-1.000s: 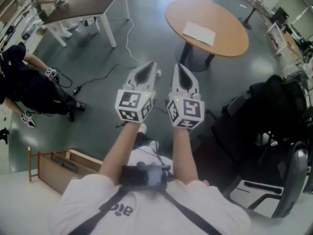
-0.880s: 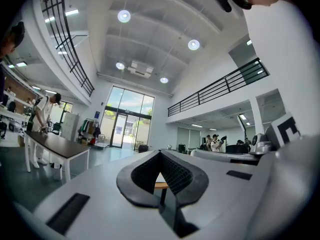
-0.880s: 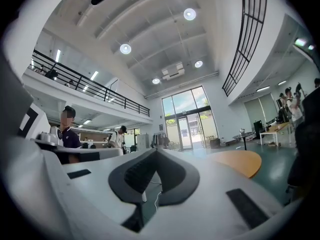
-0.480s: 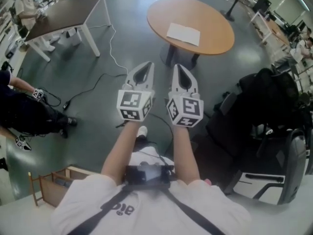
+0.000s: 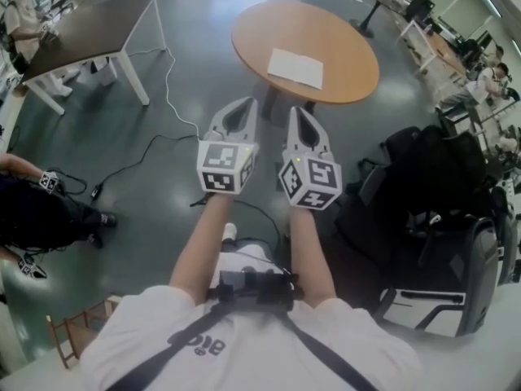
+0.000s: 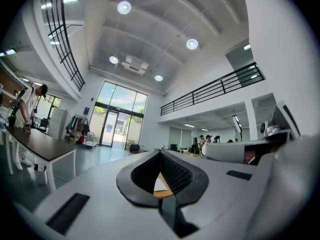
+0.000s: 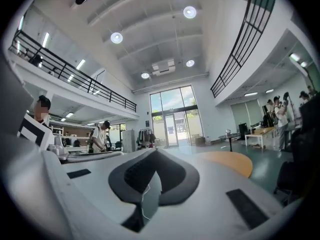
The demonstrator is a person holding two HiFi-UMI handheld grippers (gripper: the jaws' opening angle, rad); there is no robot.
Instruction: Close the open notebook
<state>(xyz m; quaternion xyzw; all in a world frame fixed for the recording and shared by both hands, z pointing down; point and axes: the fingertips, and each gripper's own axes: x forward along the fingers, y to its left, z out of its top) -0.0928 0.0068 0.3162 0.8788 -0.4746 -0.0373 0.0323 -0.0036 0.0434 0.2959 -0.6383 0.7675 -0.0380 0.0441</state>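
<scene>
The open notebook [image 5: 295,68] lies flat with white pages on a round wooden table [image 5: 342,47] ahead of me. My left gripper [image 5: 244,103] and right gripper [image 5: 295,111] are held side by side in the air, pointing level toward that table and still well short of it, over the floor. Both are shut with nothing between the jaws. In the left gripper view, a slice of the notebook [image 6: 159,184] and the table [image 6: 163,194] shows through the gap behind the closed tips [image 6: 160,151]. The right gripper view shows its gripper [image 7: 154,150] and the table top [image 7: 227,164] to the right.
A dark rectangular table [image 5: 89,24] stands at the far left, with a cable [image 5: 167,96] trailing across the floor. Black chairs and bags [image 5: 440,177] crowd the right side. A seated person [image 5: 32,214] is at the left. A wooden crate [image 5: 77,336] is at the lower left.
Both grippers and I have moved forward toward the round table, which now sits nearer and further left in the head view. The jaws have stayed shut.
</scene>
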